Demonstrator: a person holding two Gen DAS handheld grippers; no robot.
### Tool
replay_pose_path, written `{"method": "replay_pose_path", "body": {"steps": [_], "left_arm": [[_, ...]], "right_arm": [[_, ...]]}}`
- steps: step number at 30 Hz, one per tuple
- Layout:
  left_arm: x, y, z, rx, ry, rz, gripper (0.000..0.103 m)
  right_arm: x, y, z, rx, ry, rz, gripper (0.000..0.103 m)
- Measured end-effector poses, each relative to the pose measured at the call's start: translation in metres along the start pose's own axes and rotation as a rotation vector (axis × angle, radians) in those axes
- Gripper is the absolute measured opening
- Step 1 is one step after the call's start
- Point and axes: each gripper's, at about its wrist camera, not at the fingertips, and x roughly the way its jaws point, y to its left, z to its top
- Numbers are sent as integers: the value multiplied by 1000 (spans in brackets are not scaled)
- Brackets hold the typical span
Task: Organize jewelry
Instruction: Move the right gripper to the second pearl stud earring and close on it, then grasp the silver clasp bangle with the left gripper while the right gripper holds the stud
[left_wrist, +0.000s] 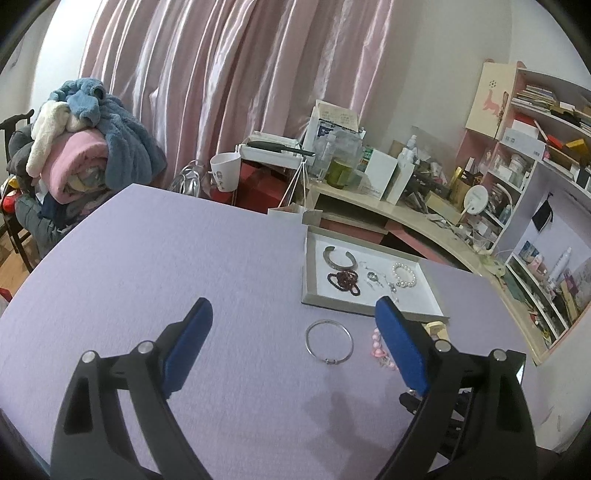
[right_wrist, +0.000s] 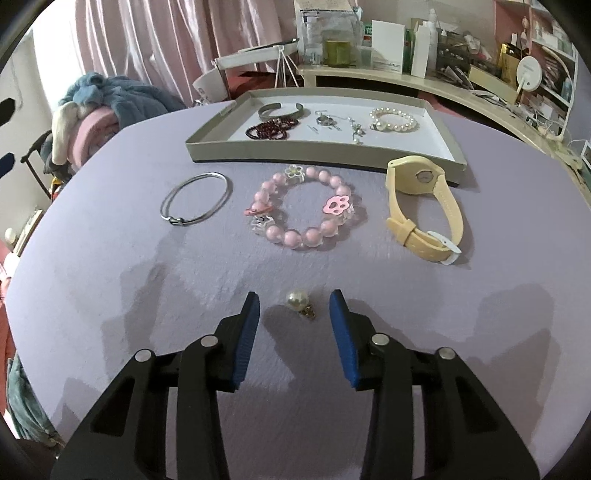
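Note:
A grey tray (right_wrist: 207, 149) with a white floor stands on the purple table and holds a silver cuff (right_wrist: 280, 109), dark red beads (right_wrist: 271, 129), small silver pieces (right_wrist: 325, 121) and a pearl bracelet (right_wrist: 393, 120). In front of it lie a thin silver bangle (right_wrist: 195, 199), a pink bead bracelet (right_wrist: 306, 208) and a yellow watch (right_wrist: 421, 206). A pearl earring (right_wrist: 300, 301) lies between the fingers of my open right gripper (right_wrist: 295, 306). My left gripper (left_wrist: 295, 317) is open and empty above the table; the bangle (left_wrist: 329, 342) lies ahead of it, the tray (left_wrist: 309, 280) beyond.
A cluttered desk (right_wrist: 406, 79) and shelves (left_wrist: 535, 155) stand behind the table on the right. A chair piled with blankets (left_wrist: 85, 147) stands at the left. A white cup (left_wrist: 224, 171) and pink curtains (left_wrist: 221, 74) are behind.

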Motion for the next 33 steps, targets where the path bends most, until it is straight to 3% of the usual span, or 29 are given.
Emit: {"method": "replay_pose_path", "body": {"steps": [1,4,13,22,33], "left_arm": [[1,-1,0,2,3,-1,90],[7,-3,-2,5,18,-3,90],[42,-18,-18,50,107,-10,90],[75,-30,-31,82,179,-33,93],[108,-40,-40,132,226,-20,96]], "right_arm": [[0,0,0,-9,-6,-8,37],[1,3,0,-54,-14,-28,14],[-17,-7,-8,-24,-10,14,14],[-44,-40,1,76,-68,-11,14],[-48,-54,9,132,-98,-43,14]]}}
